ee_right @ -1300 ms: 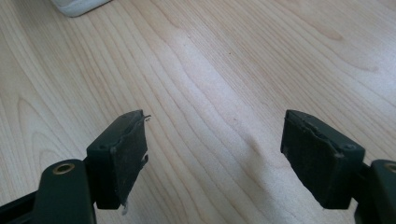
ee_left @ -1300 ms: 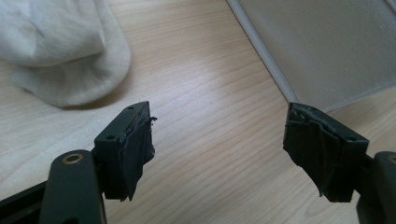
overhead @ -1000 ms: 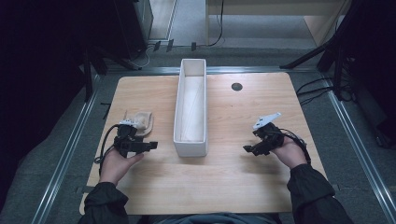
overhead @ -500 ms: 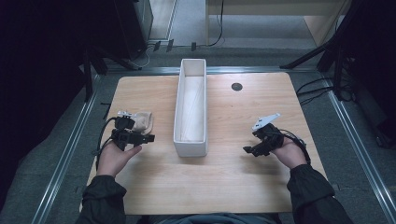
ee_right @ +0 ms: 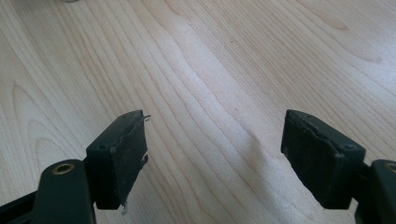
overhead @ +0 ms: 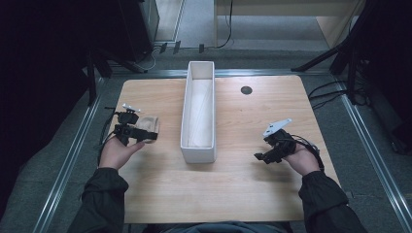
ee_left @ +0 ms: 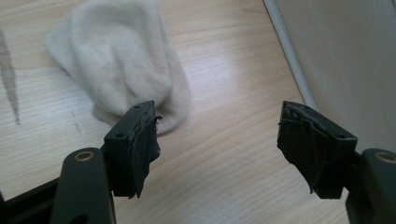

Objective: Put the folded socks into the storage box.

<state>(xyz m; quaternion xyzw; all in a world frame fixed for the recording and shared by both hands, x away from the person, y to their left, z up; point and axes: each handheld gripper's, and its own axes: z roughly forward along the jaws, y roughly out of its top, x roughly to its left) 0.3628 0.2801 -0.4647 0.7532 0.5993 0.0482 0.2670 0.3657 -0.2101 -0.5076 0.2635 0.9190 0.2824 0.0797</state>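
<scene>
The left gripper (overhead: 142,136) has moved forward onto the white sock (ee_left: 119,70), jaws apart. The right gripper (overhead: 265,156) stays low over the table (overhead: 233,184), jaws spread.

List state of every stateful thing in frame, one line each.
Left gripper: open, holding nothing, jaws by the sock.
Right gripper: open, holding nothing, over bare wood.
Crumpled cream knit sock: lying loose on the table, ungripped.
Long white rectangular bin: upright, looks empty.
</scene>
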